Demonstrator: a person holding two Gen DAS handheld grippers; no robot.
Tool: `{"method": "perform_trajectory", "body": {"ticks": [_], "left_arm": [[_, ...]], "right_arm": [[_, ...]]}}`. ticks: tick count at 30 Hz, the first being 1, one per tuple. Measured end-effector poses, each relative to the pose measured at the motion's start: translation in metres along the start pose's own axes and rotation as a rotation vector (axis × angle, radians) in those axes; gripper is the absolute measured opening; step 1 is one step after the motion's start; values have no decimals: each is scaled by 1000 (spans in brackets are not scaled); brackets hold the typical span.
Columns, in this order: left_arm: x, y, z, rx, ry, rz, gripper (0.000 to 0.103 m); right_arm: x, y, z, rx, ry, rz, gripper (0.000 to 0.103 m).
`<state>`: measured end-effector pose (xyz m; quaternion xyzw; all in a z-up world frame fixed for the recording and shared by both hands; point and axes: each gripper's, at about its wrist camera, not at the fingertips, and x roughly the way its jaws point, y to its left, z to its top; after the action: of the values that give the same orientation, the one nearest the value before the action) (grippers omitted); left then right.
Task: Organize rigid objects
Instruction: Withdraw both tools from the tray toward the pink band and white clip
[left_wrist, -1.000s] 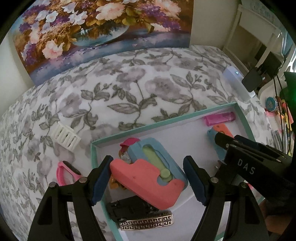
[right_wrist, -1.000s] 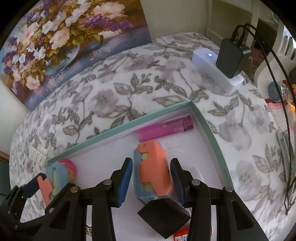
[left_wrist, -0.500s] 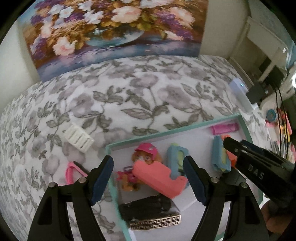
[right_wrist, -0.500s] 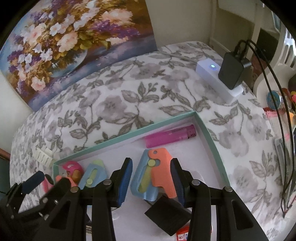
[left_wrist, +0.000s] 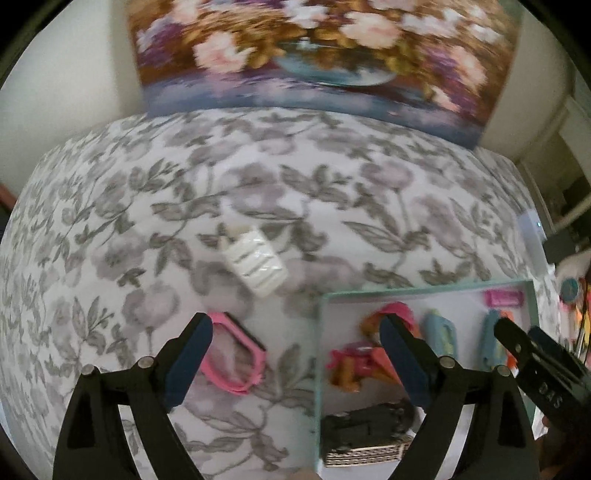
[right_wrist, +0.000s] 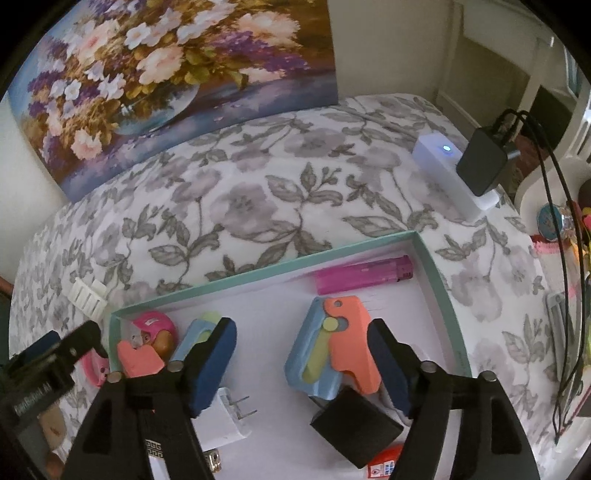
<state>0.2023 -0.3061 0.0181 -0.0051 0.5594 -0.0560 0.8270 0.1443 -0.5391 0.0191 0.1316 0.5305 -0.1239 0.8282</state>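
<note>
Teal box (right_wrist: 439, 273) holds pink lighter (right_wrist: 364, 275); orange-blue toy (right_wrist: 332, 347) (flat).

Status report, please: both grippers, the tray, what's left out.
Left gripper open, empty, over pink ring. Right gripper open above tray. White clip outside tray. Nothing blocking.

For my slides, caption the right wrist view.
Open right claw over a teal box holding a pink lighter.

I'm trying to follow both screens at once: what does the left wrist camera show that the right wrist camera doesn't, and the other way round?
Only the left view shows the pink ring whole, between the open left gripper. Only the right view shows the white plug, black cube and the charger on the power strip. Both show the box, lighter, white clip and painting.
</note>
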Motion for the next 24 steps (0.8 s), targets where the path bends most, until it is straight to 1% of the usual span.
{"method": "perform_trajectory", "body": {"ticks": [2,4,6,7,8,11,16,21,24], "left_arm": [[1,10,1,-28,-1,6,92],[2,21,1,-55,-4,10,94],[3,33,2,-82,-8,14,103],[3,39,2,-97,-13,18,103],[3,47,3,-116,-16,27,103],[5,71,2,-166,-16,47,103],[10,104,-2,-212,20,48,103],[17,114,-6,-200,57,48,103],[22,110,-8,-181,74,23,103]], "right_arm": [[0,4,-1,-10,-1,-1,81],[0,7,-1,-14,-5,5,90],[-1,11,-2,-20,-13,16,93],[-1,12,-2,-23,-15,16,100],[-2,15,-2,-26,-23,13,103],[-4,22,-2,-41,-44,10,103],[-3,38,-4,-56,-32,55,103],[0,58,-8,-86,-14,66,103],[2,72,-12,-109,-4,76,103]]}}
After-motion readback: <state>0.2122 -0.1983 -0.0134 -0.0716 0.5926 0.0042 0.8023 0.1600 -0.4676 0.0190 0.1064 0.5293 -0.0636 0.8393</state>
